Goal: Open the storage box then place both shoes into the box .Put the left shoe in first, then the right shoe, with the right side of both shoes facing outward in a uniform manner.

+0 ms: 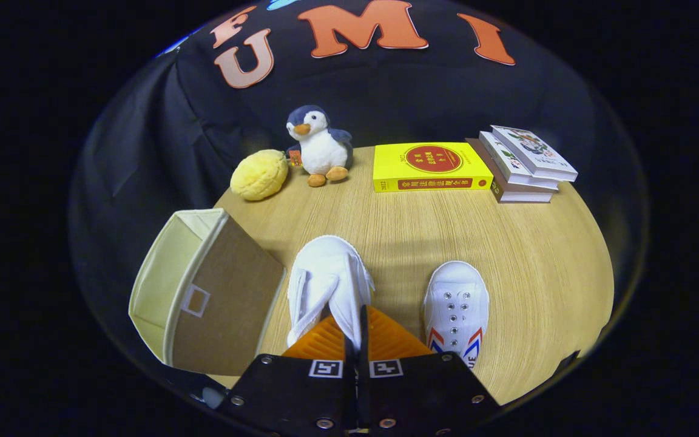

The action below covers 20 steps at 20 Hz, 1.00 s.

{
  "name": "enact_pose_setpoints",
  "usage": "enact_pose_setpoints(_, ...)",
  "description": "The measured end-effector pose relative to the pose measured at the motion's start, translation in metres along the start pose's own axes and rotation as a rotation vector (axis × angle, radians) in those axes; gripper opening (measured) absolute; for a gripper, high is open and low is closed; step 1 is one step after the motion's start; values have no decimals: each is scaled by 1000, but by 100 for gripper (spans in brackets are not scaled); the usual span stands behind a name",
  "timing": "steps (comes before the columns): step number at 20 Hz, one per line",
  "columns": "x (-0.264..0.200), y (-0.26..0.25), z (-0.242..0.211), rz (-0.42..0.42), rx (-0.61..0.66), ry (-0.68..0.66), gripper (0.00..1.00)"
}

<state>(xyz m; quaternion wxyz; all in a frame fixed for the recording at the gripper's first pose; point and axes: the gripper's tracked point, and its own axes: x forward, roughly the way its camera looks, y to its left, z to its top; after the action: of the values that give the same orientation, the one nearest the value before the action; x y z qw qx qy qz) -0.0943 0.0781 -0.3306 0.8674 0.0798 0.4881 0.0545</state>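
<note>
White canvas, soft and light: the gripper is pinched nearly closed on the left shoe's thin upper, beside the open storage box; right shoe waits on the desk.

Open cream storage box beside two white shoes on the table.

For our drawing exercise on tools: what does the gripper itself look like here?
The gripper has two flat plates side by side, each fastened with round metal screws and carrying a small square black-and-white marker. Ribbed, wedge-shaped jaws project forward, closed on the white shoe between them.
</note>
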Motion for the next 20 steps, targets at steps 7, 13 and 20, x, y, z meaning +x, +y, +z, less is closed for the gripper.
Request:
enact_pose_setpoints(7, -47, 64, 59, 88, 89, -61, 2)
enact_pose_setpoints(13, -57, 130, 77, 146, 98, -36, 2)
enact_pose_setpoints(20, -22, 201, 60, 162, 84, 60, 2)
